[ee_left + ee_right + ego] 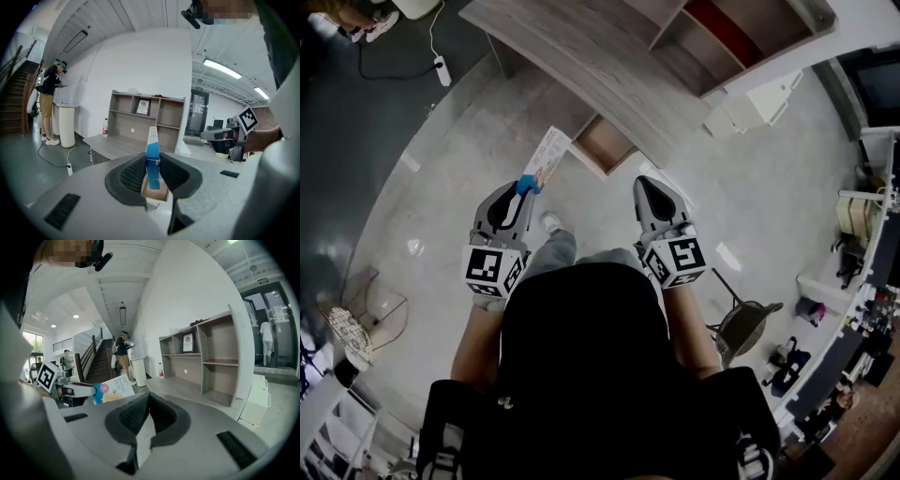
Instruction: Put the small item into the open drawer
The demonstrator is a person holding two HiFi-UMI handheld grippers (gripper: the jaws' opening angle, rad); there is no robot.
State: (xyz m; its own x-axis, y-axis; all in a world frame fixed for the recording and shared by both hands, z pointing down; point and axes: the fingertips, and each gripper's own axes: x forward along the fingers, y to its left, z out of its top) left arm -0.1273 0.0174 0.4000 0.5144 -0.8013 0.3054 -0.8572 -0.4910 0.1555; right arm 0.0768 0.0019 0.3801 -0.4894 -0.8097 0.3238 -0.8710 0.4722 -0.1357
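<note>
The left gripper (525,185) pinches a thin blue-and-white box (546,159) by one end and holds it in the air, short of the open drawer (602,145) under the desk (581,47). The right gripper (645,184) is pressed together on nothing. With most of the box sticking out past the pads, it could swivel or slip, catch the drawer's rim or the desk edge, and drop to the floor (469,178).
</note>
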